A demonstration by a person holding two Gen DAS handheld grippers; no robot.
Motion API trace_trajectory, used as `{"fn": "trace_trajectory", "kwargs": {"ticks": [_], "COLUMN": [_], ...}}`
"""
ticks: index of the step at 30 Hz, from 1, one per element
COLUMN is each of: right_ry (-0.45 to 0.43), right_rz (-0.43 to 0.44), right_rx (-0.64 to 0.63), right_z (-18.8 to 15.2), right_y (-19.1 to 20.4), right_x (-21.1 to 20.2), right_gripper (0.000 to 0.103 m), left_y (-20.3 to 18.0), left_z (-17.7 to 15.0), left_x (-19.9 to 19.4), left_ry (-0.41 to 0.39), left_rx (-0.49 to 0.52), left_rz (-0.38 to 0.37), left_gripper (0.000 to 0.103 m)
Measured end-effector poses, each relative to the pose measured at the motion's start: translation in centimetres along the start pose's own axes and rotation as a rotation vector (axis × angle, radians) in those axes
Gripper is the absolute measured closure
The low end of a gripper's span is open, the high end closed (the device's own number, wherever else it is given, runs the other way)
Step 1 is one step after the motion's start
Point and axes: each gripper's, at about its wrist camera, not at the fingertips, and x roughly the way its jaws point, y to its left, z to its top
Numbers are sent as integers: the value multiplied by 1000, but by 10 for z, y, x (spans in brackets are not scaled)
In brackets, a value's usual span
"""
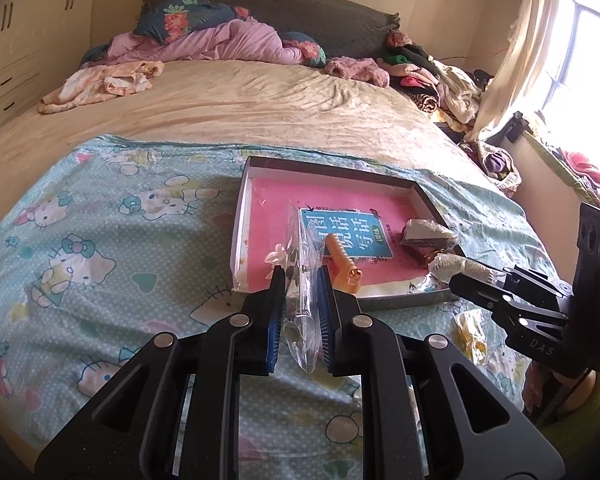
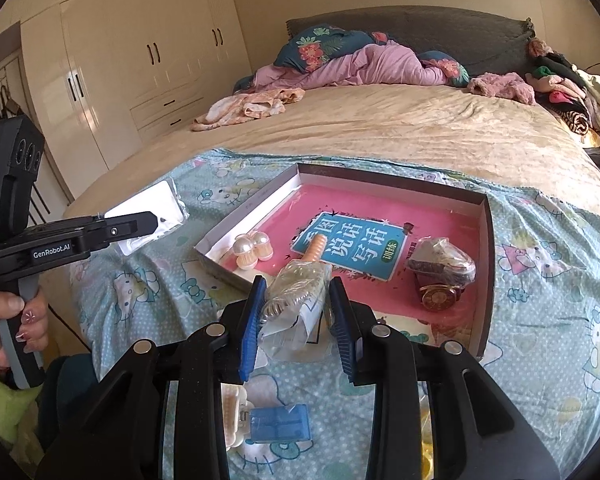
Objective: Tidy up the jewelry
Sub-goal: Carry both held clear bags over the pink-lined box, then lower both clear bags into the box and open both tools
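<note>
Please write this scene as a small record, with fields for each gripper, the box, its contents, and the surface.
left gripper: shut on a clear plastic bag
right gripper: holds a bagged chain, above the box's near edge
box: shallow, open, pink inside
inside box: blue card, pearl clip, orange clip, dark wrapped bundle, gold round piece
surface: Hello Kitty sheet on the bed
</note>
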Motion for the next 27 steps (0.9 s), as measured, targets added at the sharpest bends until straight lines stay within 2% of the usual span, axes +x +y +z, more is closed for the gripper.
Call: {"fn": "trace_trajectory", "kwargs": {"ticks": [12,27], "right_ry": [-40,-5], "right_rz": [-50,-69], "right_rx": [49,73], "right_z": [14,14], "right_y": [-35,-55], "right_x": [4,27], "right_gripper": [72,72], "left_y": [-14,-19], "left_z": [15,20], "left_x": [35,81], "left_ry": [40,99], "left_rx": [33,35], "left_rz": [-12,-22], "left_gripper": [94,94]}}
